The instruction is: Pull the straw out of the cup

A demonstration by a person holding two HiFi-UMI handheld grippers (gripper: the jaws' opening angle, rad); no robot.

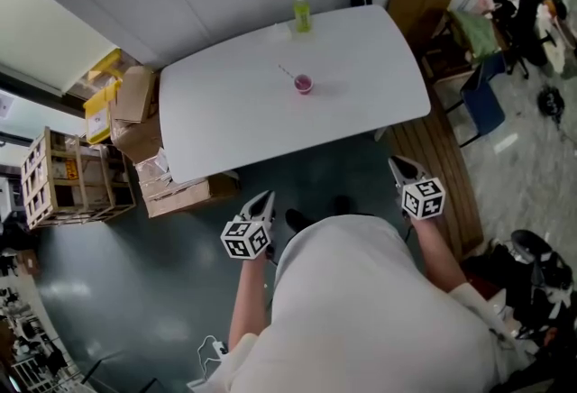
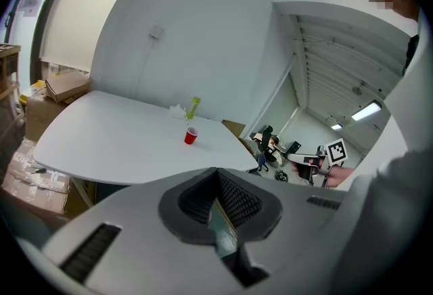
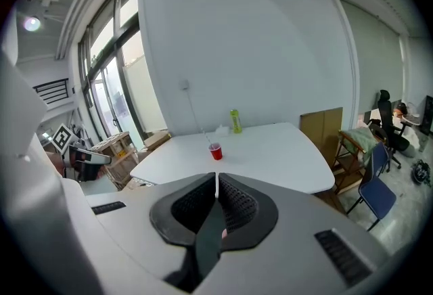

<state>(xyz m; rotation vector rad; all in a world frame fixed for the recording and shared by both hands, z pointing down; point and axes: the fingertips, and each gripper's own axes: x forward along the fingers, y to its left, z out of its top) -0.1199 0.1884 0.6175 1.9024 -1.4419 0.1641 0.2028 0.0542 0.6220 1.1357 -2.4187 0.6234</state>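
Holding my left gripper and right gripper pressed together and empty, I see the cup well above both, its straw leaning upper-left.

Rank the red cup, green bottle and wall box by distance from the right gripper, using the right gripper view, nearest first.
1. red cup: mid-table, straight ahead of the right gripper.
2. green bottle: at the table's far edge, slightly right of the cup.
3. wall box: on the wall behind the table, higher up and to the left.
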